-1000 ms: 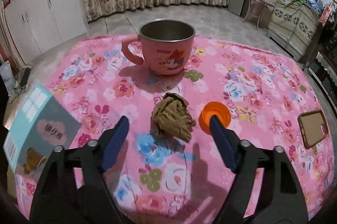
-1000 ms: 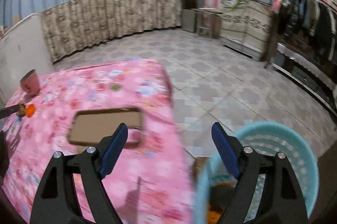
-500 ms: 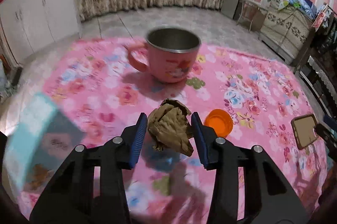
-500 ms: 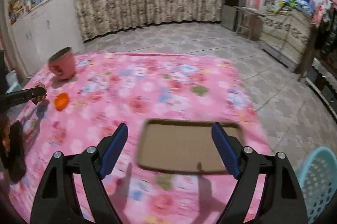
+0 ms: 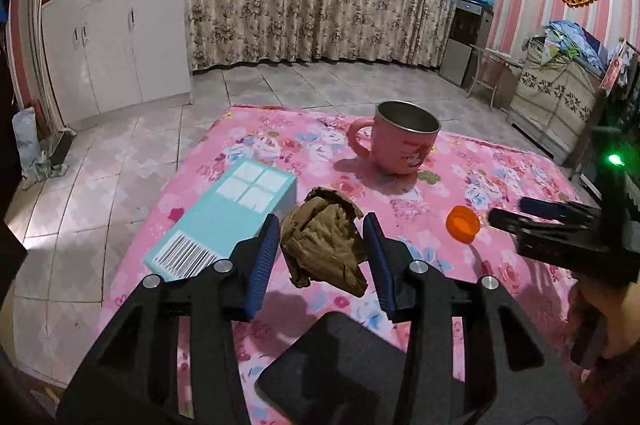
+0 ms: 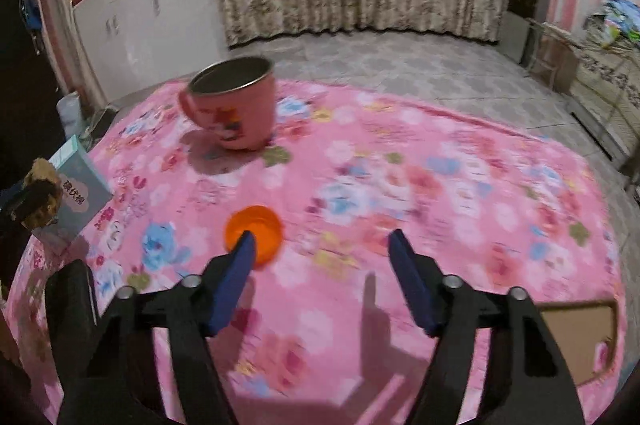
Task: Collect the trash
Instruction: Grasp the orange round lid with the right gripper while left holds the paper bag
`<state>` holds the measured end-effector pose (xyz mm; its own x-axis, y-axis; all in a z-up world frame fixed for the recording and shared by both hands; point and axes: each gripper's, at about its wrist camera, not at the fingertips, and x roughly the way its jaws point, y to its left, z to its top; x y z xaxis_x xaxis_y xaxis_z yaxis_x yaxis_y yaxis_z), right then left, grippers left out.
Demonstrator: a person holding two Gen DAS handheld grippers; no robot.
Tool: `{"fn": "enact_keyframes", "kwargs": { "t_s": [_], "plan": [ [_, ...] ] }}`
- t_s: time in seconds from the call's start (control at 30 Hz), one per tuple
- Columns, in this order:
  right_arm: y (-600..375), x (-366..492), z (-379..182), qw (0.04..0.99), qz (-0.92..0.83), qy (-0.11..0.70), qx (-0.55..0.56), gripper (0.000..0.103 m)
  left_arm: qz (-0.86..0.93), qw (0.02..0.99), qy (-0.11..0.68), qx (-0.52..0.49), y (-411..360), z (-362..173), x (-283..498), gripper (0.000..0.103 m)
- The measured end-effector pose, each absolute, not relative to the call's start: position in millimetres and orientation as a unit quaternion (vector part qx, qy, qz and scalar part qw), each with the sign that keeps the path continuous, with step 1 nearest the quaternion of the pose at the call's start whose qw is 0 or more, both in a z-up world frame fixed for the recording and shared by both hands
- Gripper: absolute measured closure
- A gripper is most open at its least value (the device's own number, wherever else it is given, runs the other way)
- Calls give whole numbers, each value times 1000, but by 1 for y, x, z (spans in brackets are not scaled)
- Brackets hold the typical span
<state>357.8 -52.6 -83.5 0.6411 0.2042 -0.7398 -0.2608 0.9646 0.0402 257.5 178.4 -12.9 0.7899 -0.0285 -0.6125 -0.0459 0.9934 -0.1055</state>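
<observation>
Left gripper squeezed soft, light brown paper wad around its middle. Right gripper half wide, empty, closing; hard orange cap at ten o'clock.

L gripper: jaws clamped on brown paper wad, held clear of the desk. R gripper: jaws just been closing, part-open, nothing between, angled down.
</observation>
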Motion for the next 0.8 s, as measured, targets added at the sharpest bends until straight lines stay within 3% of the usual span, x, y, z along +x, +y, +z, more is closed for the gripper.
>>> {"fn": "enact_keyframes", "kwargs": {
  "t_s": [0.17, 0.3, 0.37, 0.4, 0.57, 0.8],
  "plan": [
    [-37, 371, -100, 889, 133, 436, -44, 59, 8, 942, 328, -64, 185, -21, 254, 61],
    [-37, 371, -104, 887, 138, 440, -30, 65, 11, 944, 324, -66, 184, -21, 251, 61],
    [-36, 372, -104, 884, 147, 443, -18, 88, 11, 943, 324, -68, 181, -20, 251, 61],
    [-35, 373, -103, 882, 151, 446, -15, 91, 12, 943, 325, -67, 182, -21, 251, 61],
    [-48, 364, -102, 881, 164, 444, -17, 96, 12, 943, 328, -55, 174, -17, 246, 61],
    [-114, 315, -85, 893, 154, 423, -3, 96, 3, 947, 318, -47, 134, 5, 226, 61]
  ]
}}
